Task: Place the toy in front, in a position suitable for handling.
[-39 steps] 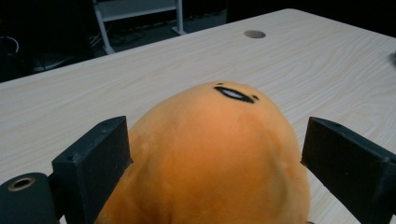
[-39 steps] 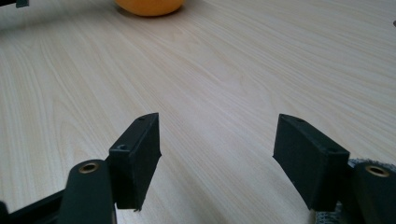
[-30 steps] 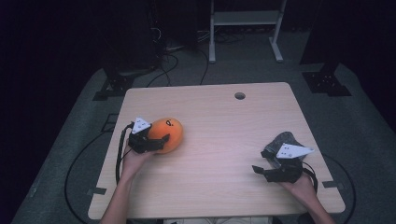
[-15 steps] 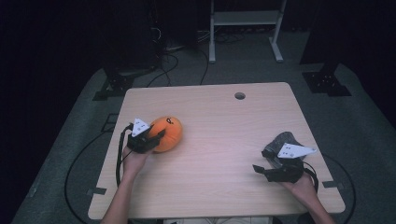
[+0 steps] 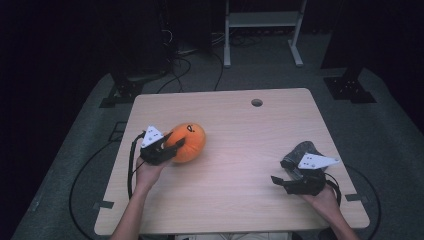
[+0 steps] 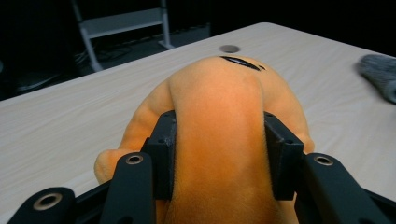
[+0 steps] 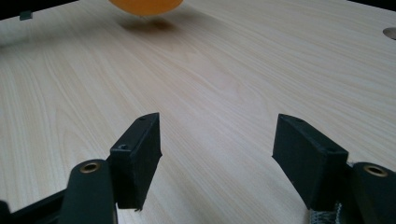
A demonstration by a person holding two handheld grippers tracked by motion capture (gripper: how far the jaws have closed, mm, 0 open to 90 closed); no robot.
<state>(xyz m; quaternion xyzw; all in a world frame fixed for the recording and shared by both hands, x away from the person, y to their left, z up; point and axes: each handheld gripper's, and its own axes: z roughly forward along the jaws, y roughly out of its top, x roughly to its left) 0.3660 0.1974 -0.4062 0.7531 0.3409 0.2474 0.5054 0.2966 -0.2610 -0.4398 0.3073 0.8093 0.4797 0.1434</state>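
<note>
An orange plush toy (image 5: 191, 139) with a black mark on top is at the table's left side. My left gripper (image 5: 172, 148) is shut on it from the near left. In the left gripper view both black pads (image 6: 164, 150) press into the plush toy (image 6: 219, 107) and pinch a ridge of it. In the right gripper view the orange plush toy (image 7: 147, 5) hangs slightly above its shadow on the wood. My right gripper (image 5: 278, 181) rests near the table's front right, pointing left, and is open (image 7: 217, 140) with bare tabletop between its jaws.
A grey fuzzy cloth item (image 5: 301, 151) lies just behind my right gripper, also seen as a grey fuzzy item (image 6: 380, 74) at the right edge of the left gripper view. A cable hole (image 5: 257, 102) sits near the table's (image 5: 235, 200) far edge. A white frame (image 5: 260, 20) stands on the floor beyond.
The left gripper's jaws have shut on the orange plush toy and lifted it a little, up and to the right. The right gripper has stayed put.
</note>
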